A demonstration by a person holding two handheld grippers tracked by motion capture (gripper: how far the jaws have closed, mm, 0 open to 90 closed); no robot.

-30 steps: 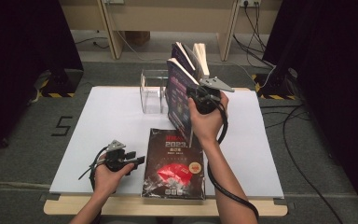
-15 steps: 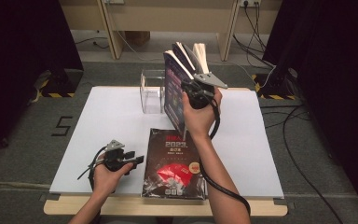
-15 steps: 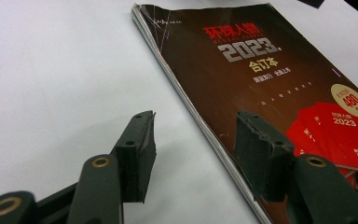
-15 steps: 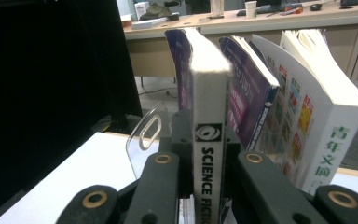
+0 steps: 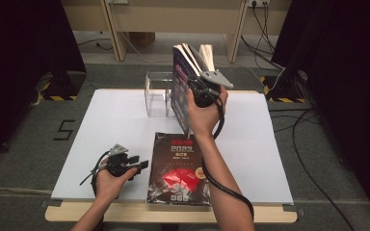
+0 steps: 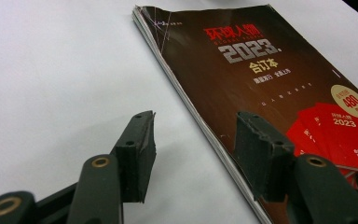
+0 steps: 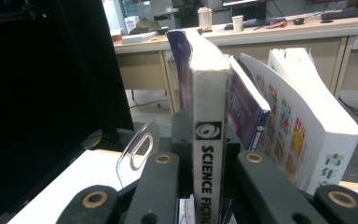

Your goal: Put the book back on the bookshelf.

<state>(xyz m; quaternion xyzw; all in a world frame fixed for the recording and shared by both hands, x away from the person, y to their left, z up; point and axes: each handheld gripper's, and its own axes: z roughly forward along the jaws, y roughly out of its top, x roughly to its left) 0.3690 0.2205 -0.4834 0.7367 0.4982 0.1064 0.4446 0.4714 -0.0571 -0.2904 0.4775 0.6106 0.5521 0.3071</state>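
At the near edge of the bench (image 5: 106,125) the left gripper (image 5: 134,162) rests low in the person's left hand, just left of the flat magazine (image 5: 179,168). In the left gripper view its jaws stand wide with nothing between them; the magazine (image 6: 279,79) lies just beyond, its spine edge running between the two pads, so it looks aimed at but not gripped. The dark cover with red booklets on it faces up, and the magazine lies square to the near edge, in the middle of the bench.

Farther back, the right gripper (image 5: 203,91) is raised above the bench in the right hand. Its jaws are narrow and clamped on the spine of a book (image 7: 207,140), held upright off the surface; the spine lettering shows between the jaws in the right gripper view. Just right of it stand two more books (image 7: 307,130), leaning a little, their pages fanned at the top.

Beyond and left of the held book is a clear holder (image 5: 156,94) at the far middle of the bench. I cannot tell whether the standing books sit inside it or just beside it.

As a judgement: the work seems to be standing books up at the holder. Two look placed, one is in the air near its spot and not yet set down, and the magazine is untouched, so roughly the last half is left.
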